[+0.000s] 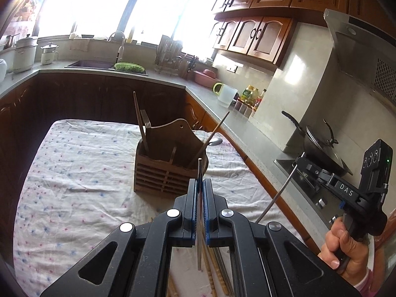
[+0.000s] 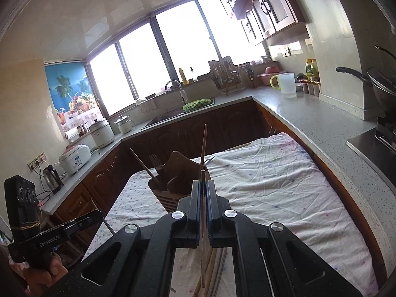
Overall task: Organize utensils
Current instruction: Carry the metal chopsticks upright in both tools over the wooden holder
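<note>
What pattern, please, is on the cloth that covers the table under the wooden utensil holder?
The cloth is white with small pink and blue flecks, clearest in the left wrist view.

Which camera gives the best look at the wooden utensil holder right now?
The left wrist view: the wooden utensil holder shows nearly whole, slats and compartments clear. In the right wrist view the right tool covers much of it.

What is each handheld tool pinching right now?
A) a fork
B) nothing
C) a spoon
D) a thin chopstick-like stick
D: the left tool and the right tool are each shut on a thin stick, whose tip pokes out past the pads.
</note>
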Available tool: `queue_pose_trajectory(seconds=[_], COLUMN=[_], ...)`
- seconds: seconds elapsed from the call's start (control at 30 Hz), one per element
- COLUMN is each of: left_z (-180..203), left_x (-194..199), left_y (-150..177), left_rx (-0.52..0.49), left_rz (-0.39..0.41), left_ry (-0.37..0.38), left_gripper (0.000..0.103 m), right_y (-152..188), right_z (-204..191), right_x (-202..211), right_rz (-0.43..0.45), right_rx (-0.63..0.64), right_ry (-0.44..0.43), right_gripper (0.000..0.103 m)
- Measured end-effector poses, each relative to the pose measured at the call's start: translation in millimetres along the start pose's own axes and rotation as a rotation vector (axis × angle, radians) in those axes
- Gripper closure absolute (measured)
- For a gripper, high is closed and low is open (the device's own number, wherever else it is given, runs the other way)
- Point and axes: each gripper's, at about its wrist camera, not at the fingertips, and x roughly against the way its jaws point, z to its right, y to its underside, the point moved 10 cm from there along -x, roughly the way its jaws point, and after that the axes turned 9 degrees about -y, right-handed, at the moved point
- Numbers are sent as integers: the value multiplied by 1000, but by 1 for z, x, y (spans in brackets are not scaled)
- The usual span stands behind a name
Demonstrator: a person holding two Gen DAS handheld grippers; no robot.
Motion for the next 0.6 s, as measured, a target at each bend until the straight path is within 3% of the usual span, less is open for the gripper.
queue_pose_trajectory(seconds=[0.4, 0.6], left_z=[-12, -22], left_x=[6, -16], left_y=[-86, -124], left_rx=[-25, -13], left_rz=[193, 264], left_ry=[-71, -129], left_gripper=[101, 101], right_y=[-76, -111], right_z=[-24, -31], right_x=[-30, -55], right_rz=[124, 189], right_rx=[37, 63], right_ry=[-31, -20], right_gripper=[99, 99])
